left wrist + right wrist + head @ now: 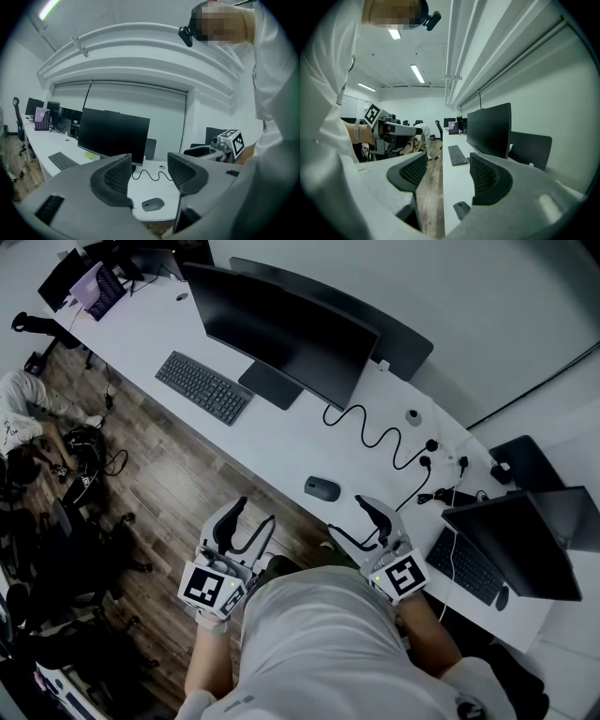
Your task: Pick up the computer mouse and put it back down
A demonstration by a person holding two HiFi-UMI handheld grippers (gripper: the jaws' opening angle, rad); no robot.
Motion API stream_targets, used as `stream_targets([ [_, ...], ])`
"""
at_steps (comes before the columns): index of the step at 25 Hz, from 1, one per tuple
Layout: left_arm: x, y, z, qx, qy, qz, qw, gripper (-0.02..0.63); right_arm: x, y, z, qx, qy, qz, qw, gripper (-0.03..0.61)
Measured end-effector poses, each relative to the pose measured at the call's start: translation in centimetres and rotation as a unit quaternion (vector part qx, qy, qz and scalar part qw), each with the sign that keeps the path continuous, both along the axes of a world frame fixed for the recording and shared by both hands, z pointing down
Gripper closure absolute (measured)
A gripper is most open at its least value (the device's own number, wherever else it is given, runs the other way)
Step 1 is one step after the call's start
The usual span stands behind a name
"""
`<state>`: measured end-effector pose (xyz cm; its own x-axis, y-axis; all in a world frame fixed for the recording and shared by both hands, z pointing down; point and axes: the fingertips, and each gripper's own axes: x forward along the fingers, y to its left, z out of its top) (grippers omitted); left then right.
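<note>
A dark grey computer mouse (322, 488) lies near the front edge of the long white desk (281, 442), between my two grippers and just beyond them. The left gripper (258, 511) hovers over the floor on the near left of the mouse, open and empty. To the mouse's near right, the right gripper (349, 517) is also open and holds nothing. In the left gripper view the mouse (153, 204) shows below the open left gripper (149, 171). In the right gripper view the mouse (461, 209) lies low, under the open right gripper (447, 171).
A large black monitor (281, 334) and keyboard (203, 387) stand behind the mouse, with a curly black cable (375, 432) to the right. A second keyboard (466, 566) and monitor (516, 540) sit at far right. A person (23, 404) crouches on the wooden floor at left.
</note>
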<state>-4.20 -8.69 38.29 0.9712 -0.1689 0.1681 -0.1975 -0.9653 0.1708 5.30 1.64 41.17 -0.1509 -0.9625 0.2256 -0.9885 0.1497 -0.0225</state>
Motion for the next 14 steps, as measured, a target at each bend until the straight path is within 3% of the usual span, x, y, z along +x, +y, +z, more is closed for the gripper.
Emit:
stream_targets([
  [14, -0.2, 1.3, 1.3, -0.007, -0.02, -0.012, 0.9997, 0.387, 0.0, 0.4, 0.9, 0.0, -0.012, -0.015, 1.0, 0.29],
])
